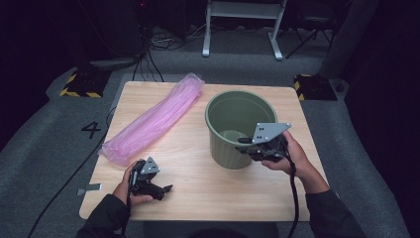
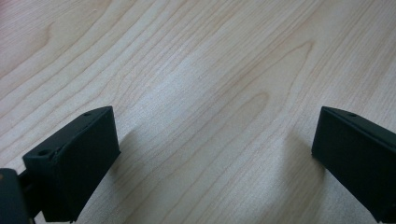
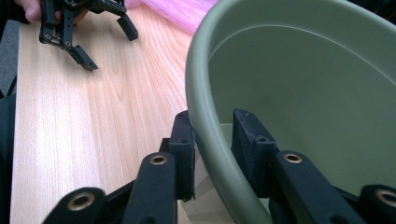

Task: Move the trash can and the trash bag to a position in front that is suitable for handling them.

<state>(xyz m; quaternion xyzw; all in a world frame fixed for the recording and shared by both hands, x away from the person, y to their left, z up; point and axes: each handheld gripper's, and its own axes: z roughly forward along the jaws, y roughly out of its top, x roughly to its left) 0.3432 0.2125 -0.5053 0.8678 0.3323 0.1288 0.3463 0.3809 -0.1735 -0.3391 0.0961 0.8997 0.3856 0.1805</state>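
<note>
A green plastic bucket point(image 1: 232, 148) stands upright on the right half of the wooden table point(image 1: 198, 198). My right gripper point(image 1: 243, 144) holds its near rim: in the right gripper view the bucket's rim point(image 3: 205, 93) runs between the jaws of the right gripper point(image 3: 212, 135), one jaw outside the wall and one inside. A long pink plastic bag point(image 1: 153, 119) lies diagonally across the table's left half, and its end point(image 3: 187, 11) shows past the bucket. My left gripper point(image 1: 166, 191) rests low near the front left, open, with bare table point(image 2: 210, 56) between the jaws of the left gripper point(image 2: 215, 140). The left gripper point(image 3: 109, 46) also appears far off.
The table is small, with grey carpet all round. Yellow-and-black striped blocks point(image 1: 79, 85) point(image 1: 309, 87) sit at its far corners. Cables and white desk legs point(image 1: 242, 29) lie beyond. A "4" point(image 1: 90, 130) is marked on the floor at left.
</note>
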